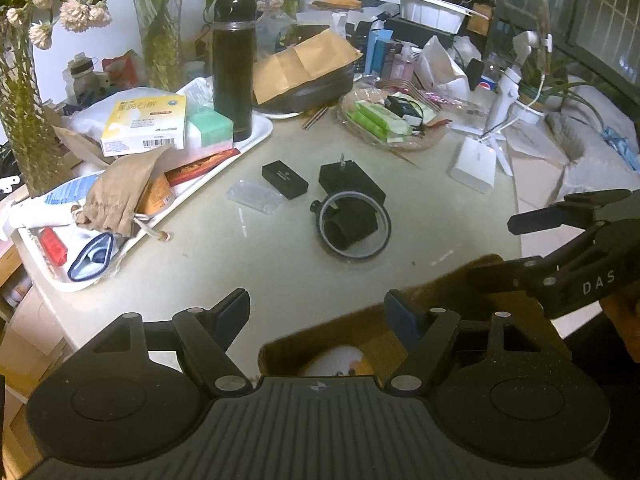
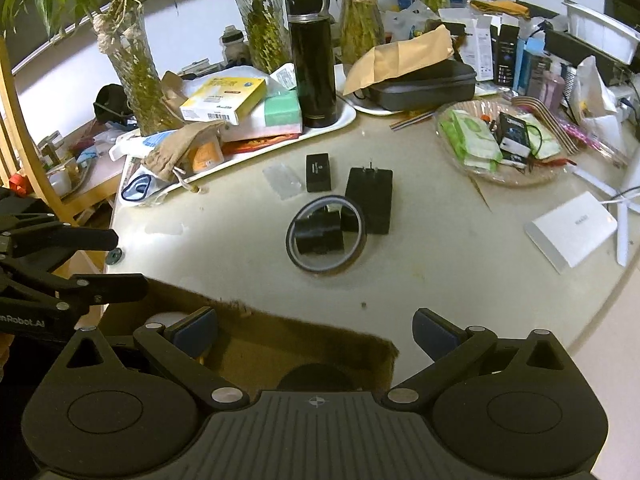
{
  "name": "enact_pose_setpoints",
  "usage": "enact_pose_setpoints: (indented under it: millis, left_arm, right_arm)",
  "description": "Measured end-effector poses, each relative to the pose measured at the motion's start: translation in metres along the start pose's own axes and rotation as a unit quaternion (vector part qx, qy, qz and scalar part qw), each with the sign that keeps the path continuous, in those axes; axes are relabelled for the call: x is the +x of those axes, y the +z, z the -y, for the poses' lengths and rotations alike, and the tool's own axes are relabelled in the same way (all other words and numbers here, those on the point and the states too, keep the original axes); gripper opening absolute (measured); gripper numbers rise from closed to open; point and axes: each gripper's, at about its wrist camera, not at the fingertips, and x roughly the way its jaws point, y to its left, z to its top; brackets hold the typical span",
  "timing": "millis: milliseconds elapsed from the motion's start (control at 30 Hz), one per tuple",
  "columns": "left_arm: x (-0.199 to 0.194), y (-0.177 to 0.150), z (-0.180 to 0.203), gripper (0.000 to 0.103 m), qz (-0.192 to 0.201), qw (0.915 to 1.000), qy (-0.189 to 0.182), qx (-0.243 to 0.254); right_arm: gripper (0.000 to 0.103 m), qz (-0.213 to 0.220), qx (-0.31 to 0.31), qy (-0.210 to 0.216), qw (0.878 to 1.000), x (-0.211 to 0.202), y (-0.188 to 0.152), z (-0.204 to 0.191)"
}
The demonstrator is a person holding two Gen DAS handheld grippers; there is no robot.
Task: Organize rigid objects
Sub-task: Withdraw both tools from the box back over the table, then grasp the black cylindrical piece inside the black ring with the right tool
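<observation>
Hovering over the near edge of the pale table (image 1: pixel 280 272), the left gripper (image 1: pixel 318 312) has its fingers spread with nothing between them, and the right gripper (image 2: pixel 316 334) is spread and empty too. Below them sits a brown box (image 2: pixel 280 344); something round and dark lies inside, but I cannot tell what. At the table's middle, a tape ring (image 2: pixel 325 236) surrounds small black blocks, touching a black charger (image 2: pixel 370 196). A small black box (image 2: pixel 318 172) and a clear plastic case (image 2: pixel 283 181) lie just behind.
</observation>
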Motion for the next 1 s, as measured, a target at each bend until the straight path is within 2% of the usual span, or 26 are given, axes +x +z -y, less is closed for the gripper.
enact_pose_setpoints:
  millis: [267,567,700,867,1000]
  left_arm:
    - [0.014,0.017,-0.012,0.074,0.006,1.0000,0.001,0.005]
    - [0.024,0.022,-0.029,0.074,0.026,0.9994,0.009,-0.022]
    - [0.030,0.018,-0.037,0.074,0.026,0.9991,0.019,-0.026]
    - [0.033,0.015,-0.041,0.074,0.028,0.9987,0.035,-0.025]
    - [0.032,0.013,-0.039,0.074,0.033,0.9985,0.041,-0.015]
  right_arm:
    - [0.103,0.002,-0.016,-0.004,1.000,0.015,0.017,0.001]
    - [0.102,0.001,-0.003,-0.005,1.000,0.030,0.026,0.009]
    - [0.095,-0.001,-0.003,-0.004,1.000,0.040,0.029,0.008]
    - [0.092,-0.005,-0.008,-0.002,1.000,0.054,0.034,0.005]
    - [0.086,-0.012,-0.017,-0.002,1.000,0.068,0.039,0.001]
